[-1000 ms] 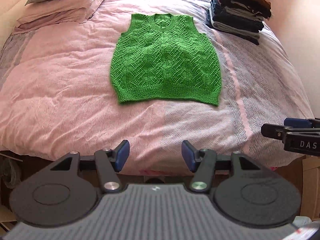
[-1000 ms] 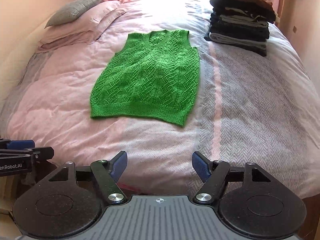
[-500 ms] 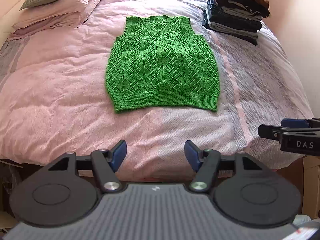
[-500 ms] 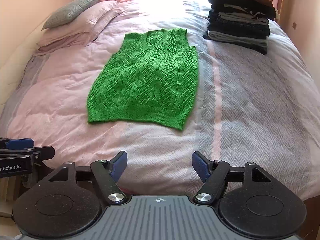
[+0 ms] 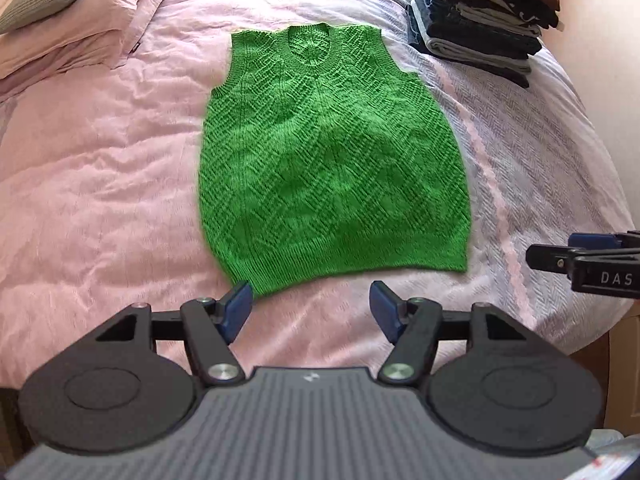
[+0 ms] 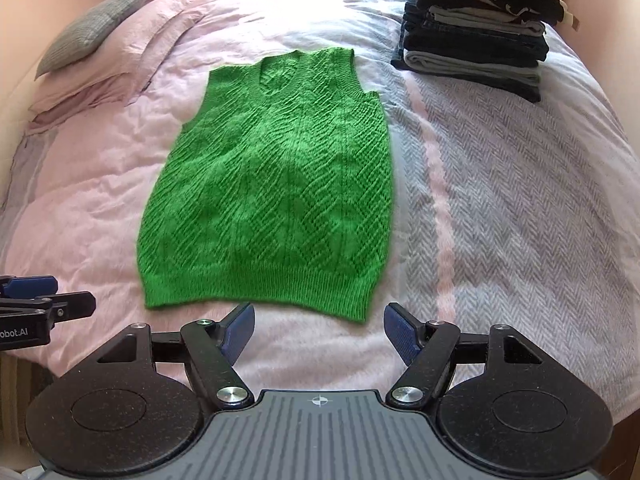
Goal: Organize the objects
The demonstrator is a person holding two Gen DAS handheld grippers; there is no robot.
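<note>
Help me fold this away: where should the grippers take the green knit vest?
Pinch the ribbed hem corners of the green knit vest, coming from the foot of the bed. It lies flat, hem nearest both open grippers: left gripper, right gripper.

A vest (image 5: 332, 152) lies flat in the middle of the bed (image 5: 100, 184), neck toward the far end and hem toward the near edge. A clothes stack (image 5: 480, 20) sits on the bed at far right, pillows (image 5: 68, 28) at far left. Both claws, left (image 5: 312, 312) and right (image 6: 319, 330), hang near the hem, side by side.
</note>
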